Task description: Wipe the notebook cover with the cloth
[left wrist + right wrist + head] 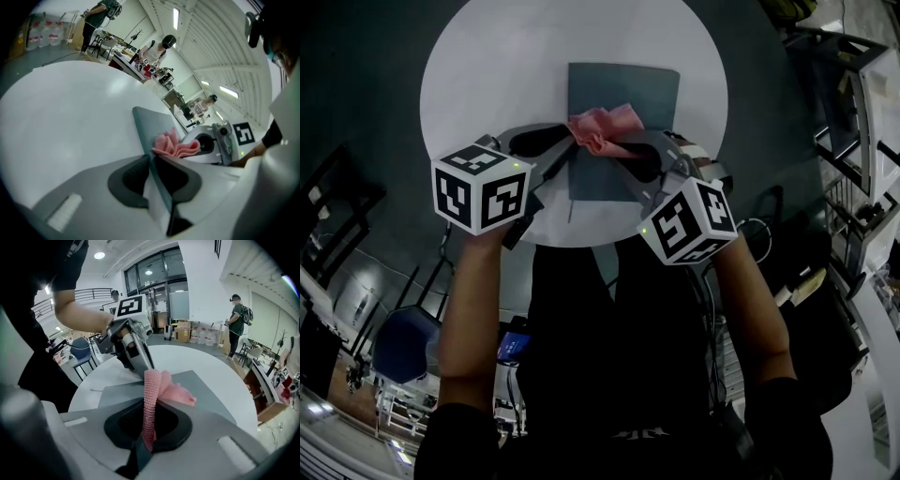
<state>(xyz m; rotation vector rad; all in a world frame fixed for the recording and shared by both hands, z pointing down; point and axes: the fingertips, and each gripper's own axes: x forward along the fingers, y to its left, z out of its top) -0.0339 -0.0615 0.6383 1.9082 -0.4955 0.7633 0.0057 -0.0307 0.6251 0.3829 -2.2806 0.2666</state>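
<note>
A grey-teal notebook (623, 89) lies closed on the round white table (487, 75). My left gripper (569, 141) is shut on the notebook's left edge; in the left gripper view the notebook (150, 122) runs in between the closed jaws of that gripper (151, 158). A crumpled pink cloth (602, 129) rests on the cover near that edge. My right gripper (623, 145) is shut on the cloth. In the right gripper view the cloth (157, 385) hangs up out of that gripper (146, 401), with the notebook (206, 385) beneath it and the left gripper (133, 350) just beyond.
Dark floor surrounds the table. A blue chair (403, 342) stands near the person's left side, and metal shelving (853, 112) stands at the right. People stand by work tables (124, 58) far across the hall, and one person (239, 317) stands beyond the table.
</note>
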